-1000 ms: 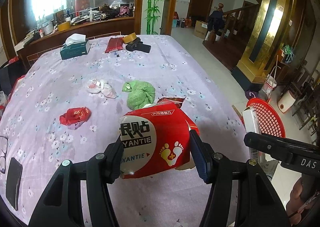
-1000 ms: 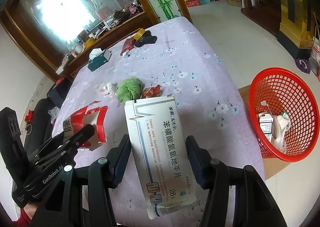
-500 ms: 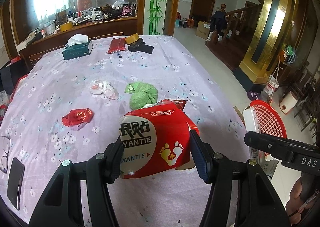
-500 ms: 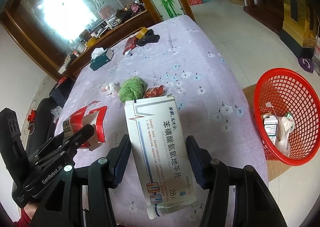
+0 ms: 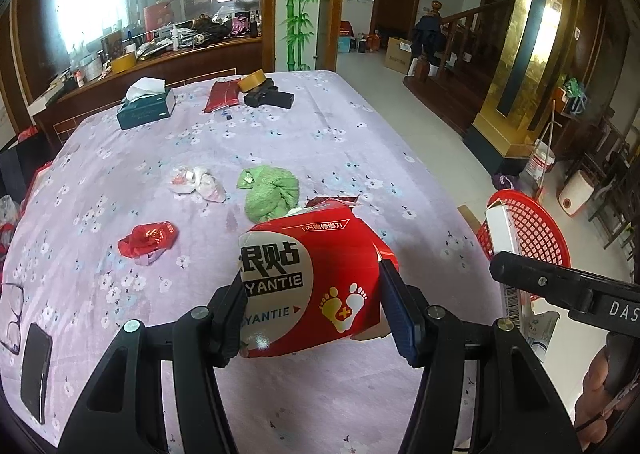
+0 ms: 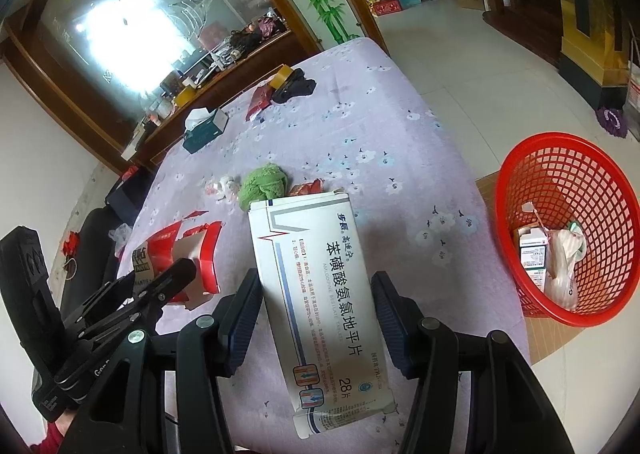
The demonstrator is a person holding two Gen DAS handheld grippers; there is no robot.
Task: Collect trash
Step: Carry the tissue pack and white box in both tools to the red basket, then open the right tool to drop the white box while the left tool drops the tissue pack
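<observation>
A torn red carton [image 5: 312, 286] was held clamped in the left gripper [image 5: 314, 318] above the lilac flowered counter [image 5: 328, 134], while a white medicine box [image 6: 316, 294] was gripped lengthwise in the right gripper [image 6: 316, 322]. Beside the counter's right edge, on the floor, a red mesh basket [image 6: 580, 190] was seen with cartons and a bag already in it. A green cloth [image 5: 272, 192], a crumpled red wrapper [image 5: 148, 238] and white crumpled scraps [image 5: 198, 184] were left lying mid-counter.
</observation>
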